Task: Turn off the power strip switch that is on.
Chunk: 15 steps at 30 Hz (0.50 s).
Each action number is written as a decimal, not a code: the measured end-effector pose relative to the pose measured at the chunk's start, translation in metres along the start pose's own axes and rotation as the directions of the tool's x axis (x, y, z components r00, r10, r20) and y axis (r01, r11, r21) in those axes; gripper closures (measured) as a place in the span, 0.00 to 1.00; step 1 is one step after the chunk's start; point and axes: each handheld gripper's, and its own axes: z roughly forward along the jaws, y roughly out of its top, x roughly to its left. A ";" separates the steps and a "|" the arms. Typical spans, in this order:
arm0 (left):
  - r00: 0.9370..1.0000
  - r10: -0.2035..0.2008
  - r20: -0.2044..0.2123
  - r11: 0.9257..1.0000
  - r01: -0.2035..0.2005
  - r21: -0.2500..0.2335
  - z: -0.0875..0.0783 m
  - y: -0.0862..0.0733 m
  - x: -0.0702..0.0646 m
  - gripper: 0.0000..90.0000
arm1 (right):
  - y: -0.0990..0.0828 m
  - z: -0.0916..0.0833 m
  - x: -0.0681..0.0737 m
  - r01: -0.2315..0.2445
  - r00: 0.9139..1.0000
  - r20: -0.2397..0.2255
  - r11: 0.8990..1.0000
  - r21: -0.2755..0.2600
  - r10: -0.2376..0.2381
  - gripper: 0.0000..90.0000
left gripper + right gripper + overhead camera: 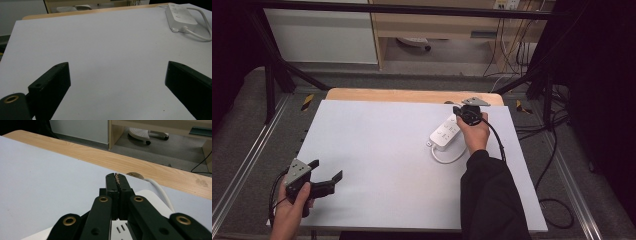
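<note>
A white power strip (445, 133) lies on the white table sheet (377, 150) at the right, its white cable (448, 159) curling off the near end. Over the strip's far end, my right gripper (459, 109) is held by a hand in a black sleeve. In the right gripper view its jaws are pressed together with nothing between them (117, 177), and the strip's sockets (120, 229) show just beneath. My left gripper (326, 170) rests near the front left corner, open and empty (117, 67). From there the strip (180, 16) lies far off at the upper right.
A bare wooden strip of table (412, 95) runs along the far edge. Beyond it are a wooden desk (437, 25), a chair base (147, 133) on the floor and cables (512, 50). Black frame bars (272, 75) flank the table.
</note>
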 end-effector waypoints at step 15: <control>1.000 0.000 -0.001 1.000 0.000 0.003 0.000 0.000 0.000 0.07 | -0.012 0.001 -0.002 -0.012 1.000 -0.006 0.999 0.031 0.013 1.00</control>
